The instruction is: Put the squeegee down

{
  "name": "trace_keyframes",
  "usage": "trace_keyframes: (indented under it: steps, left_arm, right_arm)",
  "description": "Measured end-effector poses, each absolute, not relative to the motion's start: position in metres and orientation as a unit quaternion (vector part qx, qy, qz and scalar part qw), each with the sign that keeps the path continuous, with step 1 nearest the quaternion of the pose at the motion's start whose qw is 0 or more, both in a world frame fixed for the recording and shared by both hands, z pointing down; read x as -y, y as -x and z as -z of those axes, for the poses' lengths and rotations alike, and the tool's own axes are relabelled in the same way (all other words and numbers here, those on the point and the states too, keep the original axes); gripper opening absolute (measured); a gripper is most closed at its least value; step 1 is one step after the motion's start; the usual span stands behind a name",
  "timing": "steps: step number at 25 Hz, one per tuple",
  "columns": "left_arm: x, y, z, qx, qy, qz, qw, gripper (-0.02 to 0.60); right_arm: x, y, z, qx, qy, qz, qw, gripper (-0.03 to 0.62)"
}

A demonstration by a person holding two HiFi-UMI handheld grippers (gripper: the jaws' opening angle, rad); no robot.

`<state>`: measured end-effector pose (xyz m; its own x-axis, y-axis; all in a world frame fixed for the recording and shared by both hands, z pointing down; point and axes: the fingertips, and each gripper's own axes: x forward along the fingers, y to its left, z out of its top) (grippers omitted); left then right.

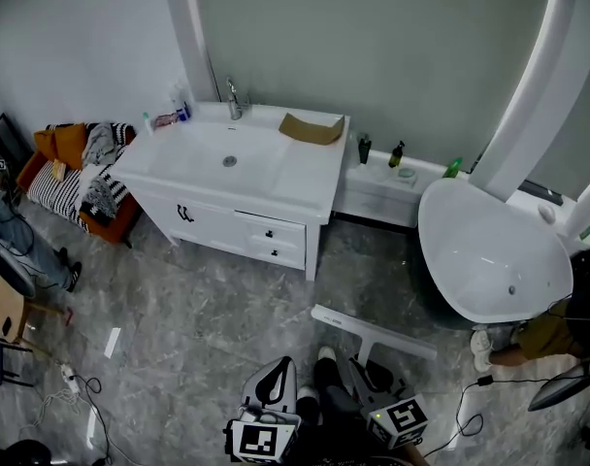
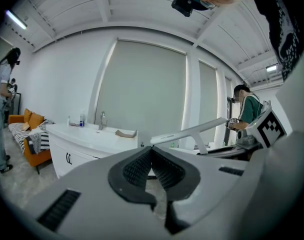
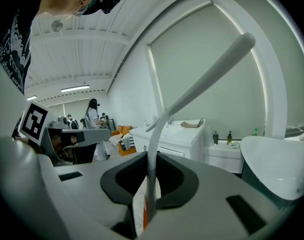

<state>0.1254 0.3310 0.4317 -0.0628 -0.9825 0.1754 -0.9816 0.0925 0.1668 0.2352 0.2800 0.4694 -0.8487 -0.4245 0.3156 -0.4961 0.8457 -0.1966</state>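
You held both grippers low, close in front of you, side by side, pointing toward the vanity (image 1: 276, 187). The right gripper (image 3: 151, 178) was clamped on the handle of the white squeegee (image 1: 373, 330), blade crosswise in the air above the grey floor (image 1: 208, 299). The left gripper (image 2: 152, 155) sat just beside it, jaws pressed together at the tips with nothing between them.
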Motion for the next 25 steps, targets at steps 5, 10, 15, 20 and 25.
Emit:
trace_keyframes:
  steps: [5,10,15,20,25]
  left_arm:
    - [-0.29,-0.11,-0.434,0.734,-0.668,-0.001,0.122,0.005]
    - [-0.237,-0.096,-0.427,0.74,-0.664,0.004,0.109,0.005]
    - [-0.193,-0.092,-0.418,0.744,-0.661,0.015,0.097,0.005]
    - [-0.165,-0.088,-0.414,0.753,-0.653,0.015,0.086,0.005]
    - [-0.154,-0.08,-0.413,0.765,-0.638,0.016,0.084,0.005]
  right_arm:
    - [-0.241,-0.21,-0.472,0.956,-0.217,-0.146,0.133,0.054]
    - [-0.184,-0.19,-0.462,0.961,-0.21,-0.131,0.124,0.054]
    - [-0.138,-0.181,-0.463,0.962,-0.202,-0.132,0.125,0.054]
    - [-0.111,-0.177,-0.465,0.965,-0.191,-0.131,0.124,0.054]
    - [-0.097,-0.173,-0.47,0.964,-0.187,-0.137,0.128,0.054]
